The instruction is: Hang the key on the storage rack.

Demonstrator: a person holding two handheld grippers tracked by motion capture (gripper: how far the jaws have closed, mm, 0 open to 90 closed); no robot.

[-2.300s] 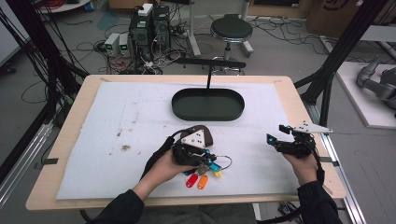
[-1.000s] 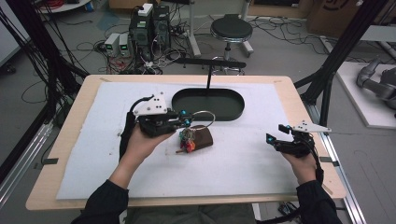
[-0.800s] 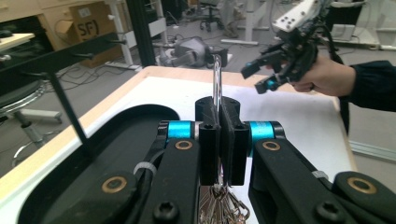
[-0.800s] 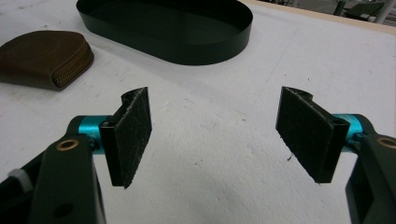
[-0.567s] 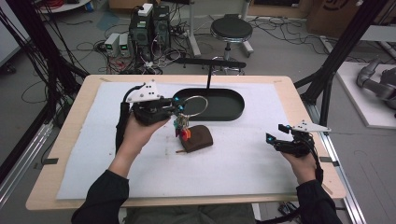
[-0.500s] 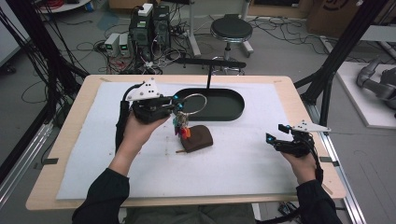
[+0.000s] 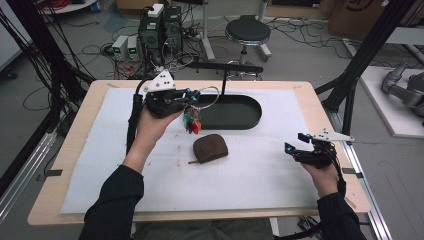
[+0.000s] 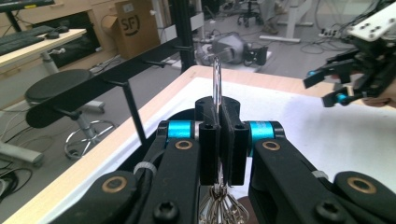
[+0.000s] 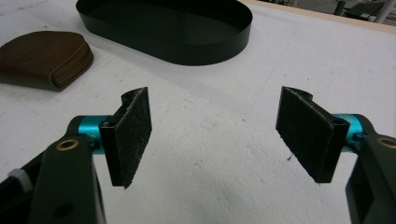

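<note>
We now have the key ring [image 7: 209,95] pinched flat between the pressed-together pads of the left gripper [image 7: 192,96], with the bunch of coloured keys [image 7: 192,122] hanging free beneath it, clear of the white mat [image 7: 100,160]; a moment ago that bunch hung just above the brown zip pouch [image 7: 210,148], and since then our left hand has carried it up and toward the far side, so the ring now sits over the near left rim of the black oval tray [image 7: 235,111]; in the left gripper view the ring [image 8: 217,81] stands upright out of the closed jaws, pointing toward the black rack with its pegs [image 8: 135,74] behind the tray; we judge the keys are headed for one of those pegs, so the next stretch calls for lining the ring's opening up with a peg tip; the pouch lies alone mid-mat; the right gripper [image 7: 300,150] rests at the near right with its jaws spread wide and empty, unmoved throughout.
</note>
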